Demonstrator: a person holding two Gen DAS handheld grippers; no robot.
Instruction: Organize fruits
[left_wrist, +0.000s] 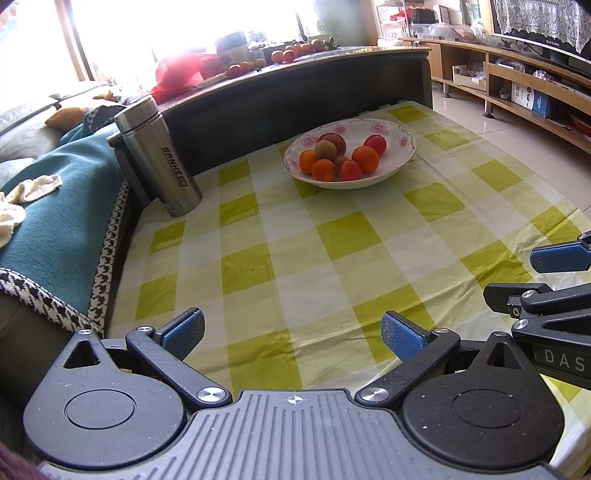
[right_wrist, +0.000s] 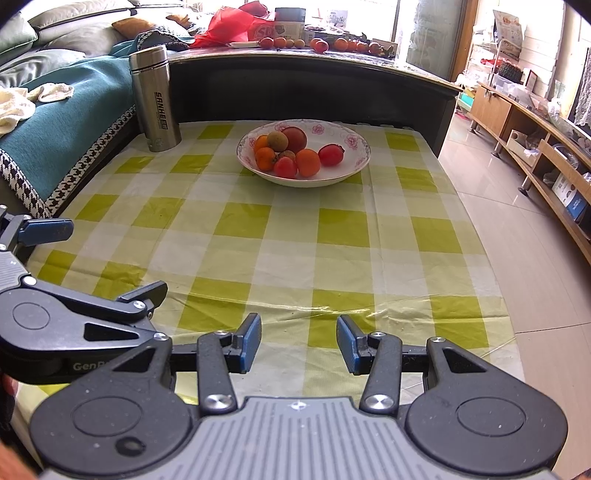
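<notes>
Fruit: your eight or so small round pieces sit heaped in the bowl at the table's far end.
Handling: light, smooth, likely to roll; pinch each across its middle, gently.
Flask: one, left of bowl.
Grippers: left and right both gape empty.

fruits in bowl on counter far centre, flask left of bowl, sofa further left

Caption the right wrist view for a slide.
Open right gripper faces a fruit bowl and flask on a checked table.
</notes>
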